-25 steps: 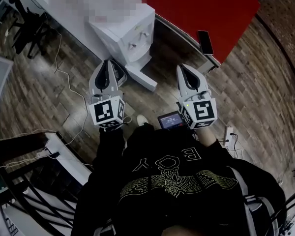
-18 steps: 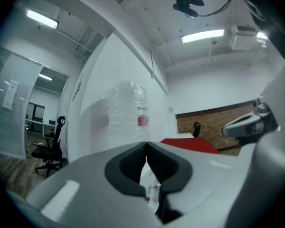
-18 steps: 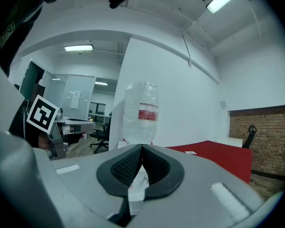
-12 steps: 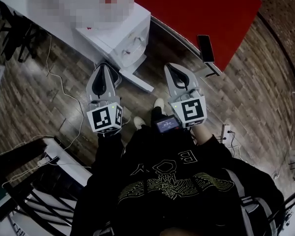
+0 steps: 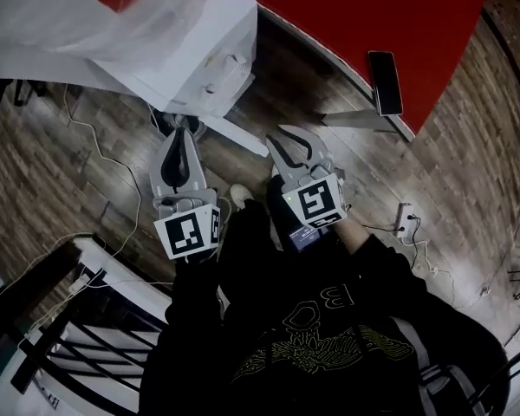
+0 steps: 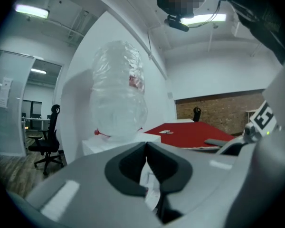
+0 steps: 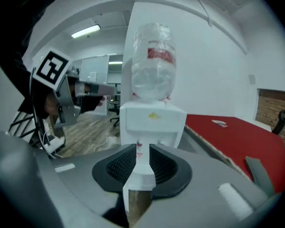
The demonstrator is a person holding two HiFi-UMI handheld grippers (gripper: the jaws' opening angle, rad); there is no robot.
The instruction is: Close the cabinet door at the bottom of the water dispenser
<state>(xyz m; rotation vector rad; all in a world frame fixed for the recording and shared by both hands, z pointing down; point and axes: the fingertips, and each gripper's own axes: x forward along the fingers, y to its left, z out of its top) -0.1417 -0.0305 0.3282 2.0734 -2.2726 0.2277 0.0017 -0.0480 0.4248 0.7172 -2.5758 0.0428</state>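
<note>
One water dispenser (image 5: 191,68) is stood upright on the wood floor (image 5: 468,180) by the red table's (image 5: 373,7) edge, with one bottle (image 7: 153,65) on top whose red label cannot be read. Its bottom cabinet door (image 5: 234,135) is swung out towards the two grippers. The left gripper (image 6: 146,145) is pressed closed and empty, while the right gripper's (image 7: 142,148) jaws are being opened with nothing between them.

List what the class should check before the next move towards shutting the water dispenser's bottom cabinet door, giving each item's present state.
1. Cabinet door open and in sight: ok; it juts out from the water dispenser.
2. Right tool aimed at the dispenser: ok; its jaws are opening and the pads press on nothing.
3. Left tool empty: ok; jaws together.
4. Right tool touching the door: cannot tell.
5. Person's shoe clear of the door: ok; apart in the head view.
</note>
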